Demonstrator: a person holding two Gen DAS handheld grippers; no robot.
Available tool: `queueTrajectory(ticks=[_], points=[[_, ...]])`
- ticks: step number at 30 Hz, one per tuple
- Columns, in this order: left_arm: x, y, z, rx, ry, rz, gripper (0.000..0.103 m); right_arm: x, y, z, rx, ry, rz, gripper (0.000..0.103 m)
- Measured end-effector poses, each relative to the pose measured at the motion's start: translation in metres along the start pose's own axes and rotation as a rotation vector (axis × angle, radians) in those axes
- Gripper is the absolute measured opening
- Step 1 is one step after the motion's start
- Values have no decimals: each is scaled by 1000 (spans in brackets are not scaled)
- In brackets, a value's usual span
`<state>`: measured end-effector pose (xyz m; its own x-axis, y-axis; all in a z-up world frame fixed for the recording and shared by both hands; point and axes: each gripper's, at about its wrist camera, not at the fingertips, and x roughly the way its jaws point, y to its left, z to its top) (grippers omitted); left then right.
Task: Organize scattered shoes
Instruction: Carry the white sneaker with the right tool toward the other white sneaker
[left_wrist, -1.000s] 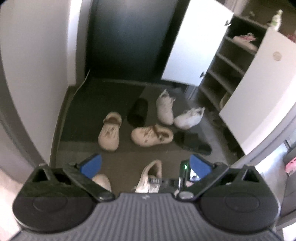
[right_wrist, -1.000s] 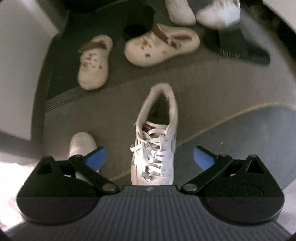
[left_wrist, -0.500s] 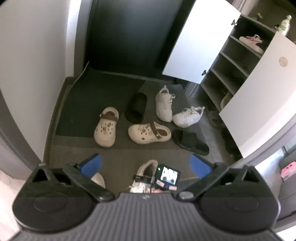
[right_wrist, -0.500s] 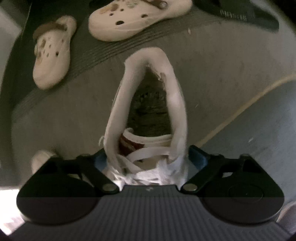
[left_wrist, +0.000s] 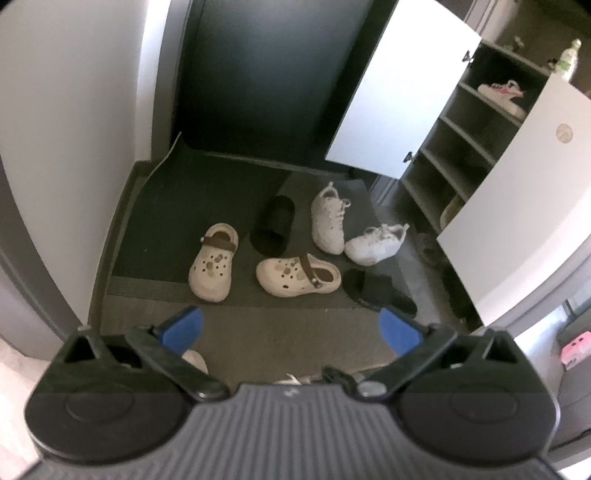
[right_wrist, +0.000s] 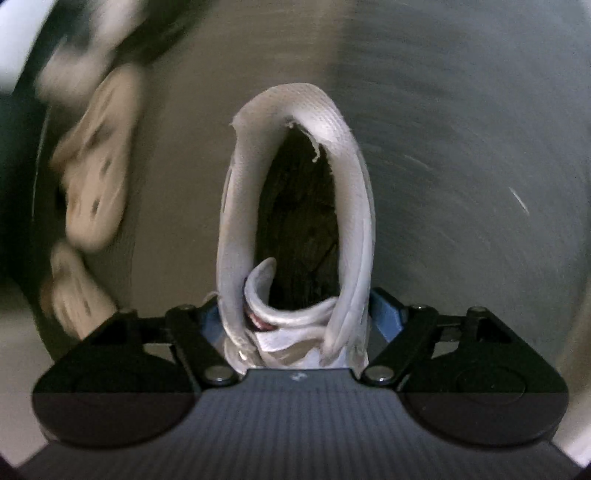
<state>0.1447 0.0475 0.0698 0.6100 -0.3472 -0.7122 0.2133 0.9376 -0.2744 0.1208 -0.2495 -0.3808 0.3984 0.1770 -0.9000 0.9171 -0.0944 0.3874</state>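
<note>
My right gripper (right_wrist: 297, 314) straddles a white lace-up sneaker (right_wrist: 299, 177) near its tongue. Its jaws are closing, and the blue pads (right_wrist: 384, 310) lie against both sides of the shoe. The sneaker stays sharp while the floor around it smears. My left gripper (left_wrist: 291, 328) hangs open above the floor with nothing between its fingers. Ahead of it on the dark mat (left_wrist: 155, 236) lie two cream clogs (left_wrist: 210, 264) (left_wrist: 295, 277), two black slides (left_wrist: 273, 225) (left_wrist: 380, 291) and two white sneakers (left_wrist: 328, 225) (left_wrist: 375, 243).
An open shoe cabinet (left_wrist: 454, 155) with white doors (left_wrist: 399, 85) stands at the right, a pink-and-white sneaker (left_wrist: 502, 92) on an upper shelf. A white wall (left_wrist: 74, 129) closes the left side. Another pale shoe toe (left_wrist: 194, 360) peeks out beside my left finger.
My right gripper dropped onto the white sneaker, rolled, and its jaws narrowed onto the shoe's sides. In the left wrist view the sneaker and right gripper slid almost out of the bottom edge.
</note>
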Motion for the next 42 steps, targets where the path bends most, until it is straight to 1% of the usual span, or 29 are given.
queueTrajectory(ticks=[1, 3, 5, 6, 7, 9, 10, 12, 14, 15, 18, 19, 20, 22, 23, 25, 26, 27, 28, 31, 32, 34, 35, 36, 37, 40, 42], points=[[-2, -2, 0, 2, -9, -5, 103, -5, -14, 0, 68, 11, 2, 81], [-7, -10, -2, 25, -29, -13, 103, -13, -34, -5, 153, 29, 8, 82], [-10, -18, -4, 45, -41, -24, 103, -18, -42, -11, 134, 48, 25, 81], [-10, -23, -5, 53, -38, -33, 103, -20, -44, -14, 112, 58, 33, 78], [-10, -27, -8, 65, -36, -35, 103, -23, -46, -17, 89, 66, 41, 78], [-9, -37, -13, 89, -30, -35, 103, -30, -38, -24, -19, 70, 69, 78], [-8, -42, -15, 106, -26, -37, 103, -34, -34, -28, -73, 72, 83, 80], [-6, -51, -21, 142, -16, -42, 103, -42, -21, -32, -179, 81, 92, 80], [-5, -58, -27, 173, -3, -49, 103, -46, -9, -33, -290, 126, 144, 80], [-4, -61, -30, 184, 4, -53, 103, -50, -4, -36, -360, 132, 155, 80], [-4, -63, -36, 198, 17, -61, 103, -62, 9, -39, -543, 150, 200, 81], [-5, -62, -37, 192, 20, -66, 103, -63, 12, -37, -574, 158, 212, 81], [-6, -61, -37, 188, 21, -70, 103, -65, 21, -31, -682, 177, 242, 81], [-8, -58, -34, 185, 18, -77, 103, -72, 35, -33, -904, 129, 251, 80], [-10, -56, -32, 184, 2, -72, 103, -77, 39, -40, -1036, 68, 239, 81], [-16, -50, -26, 183, -36, -55, 103, -86, 44, -54, -1404, -82, 187, 87], [-19, -47, -23, 183, -53, -46, 103, -84, 44, -60, -1573, -92, 141, 86], [-21, -44, -22, 179, -62, -40, 103, -79, 43, -64, -1662, -75, 103, 86], [-23, -42, -20, 174, -69, -34, 103, -71, 39, -72, -1826, -44, 18, 86], [-25, -34, -17, 156, -71, -27, 103, -58, 21, -93, -2207, -37, -146, 86], [-25, -31, -16, 149, -68, -29, 103, -52, 7, -101, -2414, 12, -199, 86], [-26, -27, -14, 137, -62, -31, 103, -45, 3, -101, -2476, 74, -229, 86], [-26, -25, -14, 134, -61, -29, 103, -42, 4, -100, -2475, 70, -238, 86], [-26, -24, -13, 133, -62, -29, 103, -37, 9, -97, -2446, 59, -245, 93], [-26, -23, -12, 133, -61, -29, 103, -31, 13, -94, -2418, 48, -251, 95], [-26, -19, -12, 134, -57, -32, 103, -18, 15, -97, -2420, 67, -239, 95], [-25, -17, -11, 141, -54, -31, 103, -3, 9, -99, -2462, 80, -246, 97]])
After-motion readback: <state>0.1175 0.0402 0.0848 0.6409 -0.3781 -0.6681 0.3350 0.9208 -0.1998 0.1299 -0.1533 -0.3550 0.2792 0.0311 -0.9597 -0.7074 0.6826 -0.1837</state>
